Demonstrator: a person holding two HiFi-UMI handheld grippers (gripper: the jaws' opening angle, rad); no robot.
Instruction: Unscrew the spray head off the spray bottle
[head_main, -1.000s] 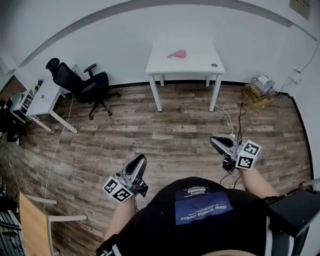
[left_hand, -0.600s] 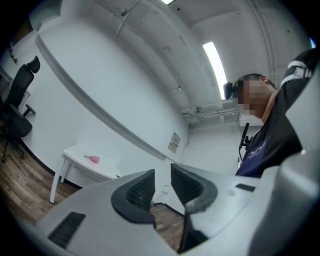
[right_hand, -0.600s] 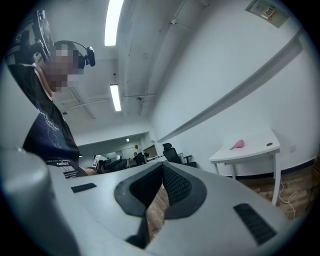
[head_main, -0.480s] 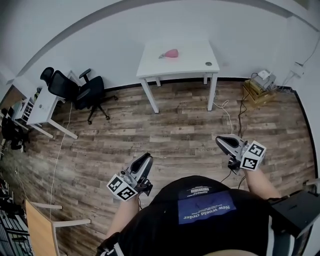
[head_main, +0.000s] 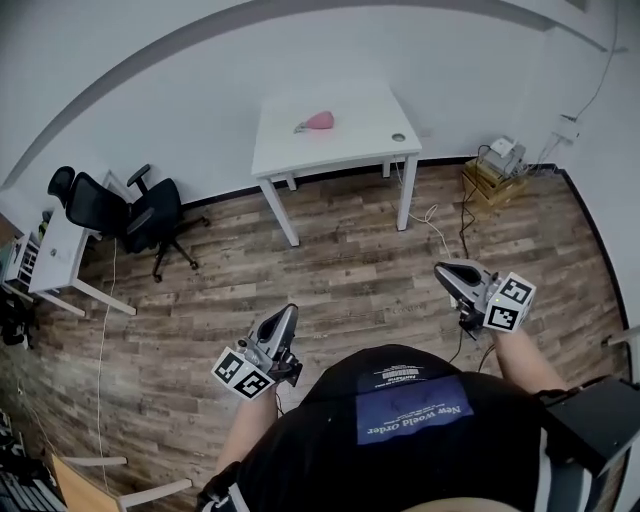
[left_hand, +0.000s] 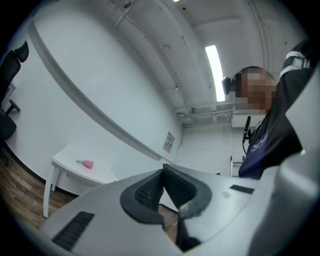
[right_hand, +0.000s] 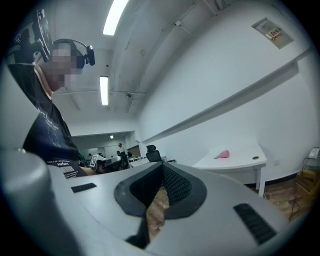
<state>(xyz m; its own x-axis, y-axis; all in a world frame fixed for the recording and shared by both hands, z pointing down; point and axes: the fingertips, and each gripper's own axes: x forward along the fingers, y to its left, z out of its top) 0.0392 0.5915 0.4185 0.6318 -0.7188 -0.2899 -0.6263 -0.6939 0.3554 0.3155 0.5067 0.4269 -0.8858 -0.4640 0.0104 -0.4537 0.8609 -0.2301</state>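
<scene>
Pink rounded spray bottle (head_main: 318, 121) lies on its side on the far-left part of a white rectangular four-legged table (head_main: 345, 152). A thin, darker part projects from the bottle's left end; from this range the spray head cannot be told in detail. A small round fitting (head_main: 399, 137) sits on the table top near its right edge, well apart from the bottle.

The table stands against the far white wall (head_main: 200, 90) on a wood-pattern plank floor (head_main: 340, 270). A black wheeled office chair (head_main: 150, 212) stands far left, beside a second white desk (head_main: 52, 262). A brown box (head_main: 490, 175) and loose cables (head_main: 438, 228) lie at the far right.

Both tools are held close to the person's body, well apart from the table. The left gripper (head_main: 288, 313) has just been closing: its jaws meet with nothing between them. The right gripper (head_main: 443, 270) also has its jaws together and is empty.
</scene>
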